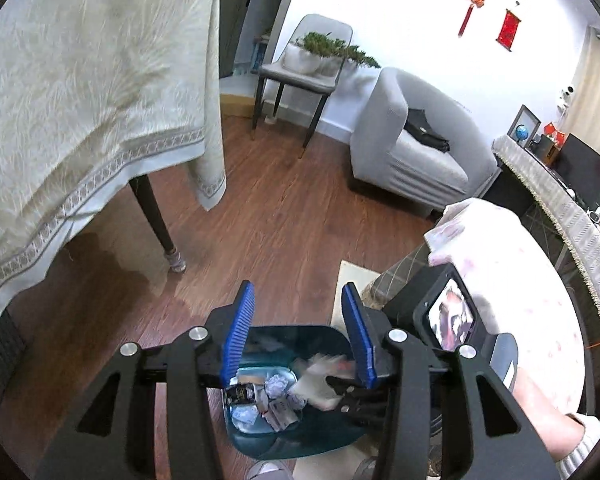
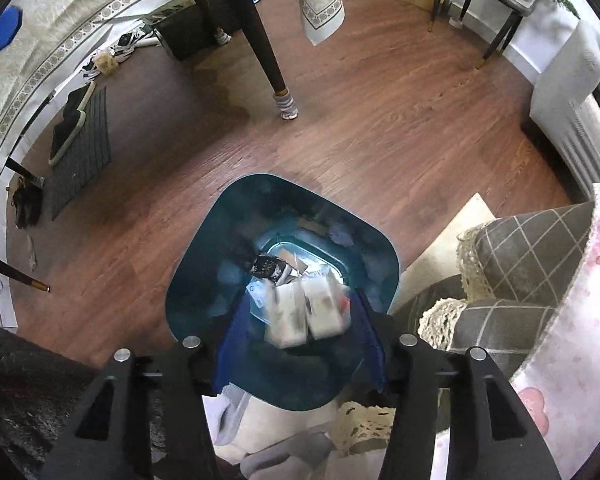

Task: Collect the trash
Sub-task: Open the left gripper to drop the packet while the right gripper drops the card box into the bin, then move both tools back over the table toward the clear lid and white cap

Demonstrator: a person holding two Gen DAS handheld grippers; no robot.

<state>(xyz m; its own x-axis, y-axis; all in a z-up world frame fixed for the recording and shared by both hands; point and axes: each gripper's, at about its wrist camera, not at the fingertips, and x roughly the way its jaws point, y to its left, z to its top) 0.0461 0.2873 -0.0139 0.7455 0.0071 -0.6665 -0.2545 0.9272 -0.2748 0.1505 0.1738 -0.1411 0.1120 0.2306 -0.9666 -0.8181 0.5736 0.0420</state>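
Observation:
A teal trash bin (image 2: pixel 204 240) stands on the wood floor, with crumpled paper and a black packet (image 2: pixel 268 268) at its bottom. My right gripper (image 2: pixel 300 300) hangs over the bin's mouth, pointing down, its blue pads apart. A white wrapper (image 2: pixel 308 316), blurred, is between the pads and touches neither. In the left wrist view my left gripper (image 1: pixel 298 296) is open and empty, above the bin (image 1: pixel 260 444). The right gripper (image 1: pixel 342 396) shows there over the bin's right side, with the blurred wrapper (image 1: pixel 320 380) beside its fingertips.
A table with a cream cloth (image 1: pixel 80 100) and a dark leg (image 2: pixel 268 60) stands beyond the bin. A grey armchair (image 1: pixel 412 152) and a chair with a plant (image 1: pixel 300 76) line the far wall. Checked cushions (image 2: pixel 532 248) and a pink cloth (image 2: pixel 572 320) crowd the right.

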